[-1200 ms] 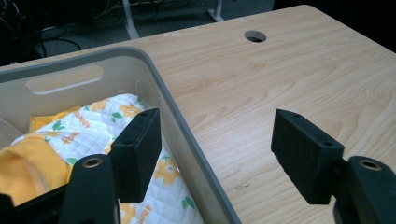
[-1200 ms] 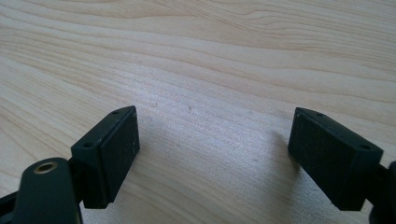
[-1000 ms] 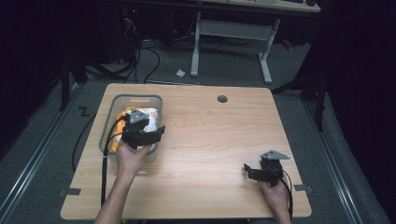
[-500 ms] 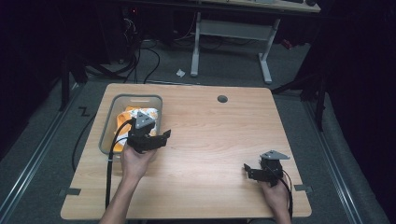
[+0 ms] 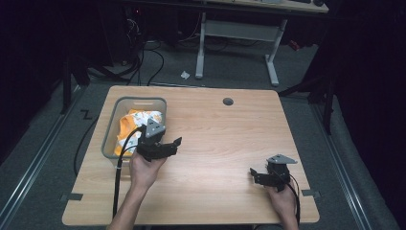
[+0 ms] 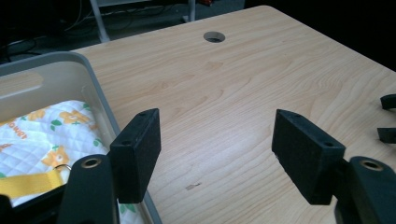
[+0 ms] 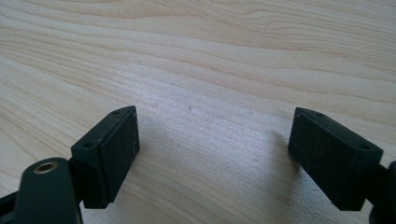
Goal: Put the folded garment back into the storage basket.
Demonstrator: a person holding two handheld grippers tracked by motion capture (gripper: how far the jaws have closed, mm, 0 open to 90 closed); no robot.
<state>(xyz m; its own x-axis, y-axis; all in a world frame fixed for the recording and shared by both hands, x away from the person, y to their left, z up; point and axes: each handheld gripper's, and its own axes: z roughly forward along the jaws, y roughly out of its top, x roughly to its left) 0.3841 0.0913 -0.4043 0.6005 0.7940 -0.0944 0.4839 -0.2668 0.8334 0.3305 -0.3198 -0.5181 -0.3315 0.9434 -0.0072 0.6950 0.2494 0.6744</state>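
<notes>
A grey plastic bin (image 5: pixel 110 128) stands at the table's left side. It holds a white quilted cloth (image 5: pixel 139 119) printed with orange flowers. In the left gripper view the cloth (image 6: pixel 51 135) has a yellow strap (image 6: pixel 27 183) lying on it. My left gripper (image 5: pixel 171 146) is open and empty, just right of the bin's near right corner; its jaws (image 6: pixel 215 154) stand wide apart over bare wood beside the bin wall (image 6: pixel 95 88). My right gripper (image 5: pixel 253 175) rests low near the front right of the table, open, with only wood between its jaws (image 7: pixel 215 154).
The wooden table (image 5: pixel 225 139) has a round cable hole (image 5: pixel 228 101) near its far edge. The right gripper's jaw tips (image 6: pixel 386 116) peek in at the right edge of the left gripper view. Beyond the table stand a desk frame and floor cables.
My left gripper has moved from above the bin to the right, and now hangs over the table beside the bin. The right gripper has stayed put.
</notes>
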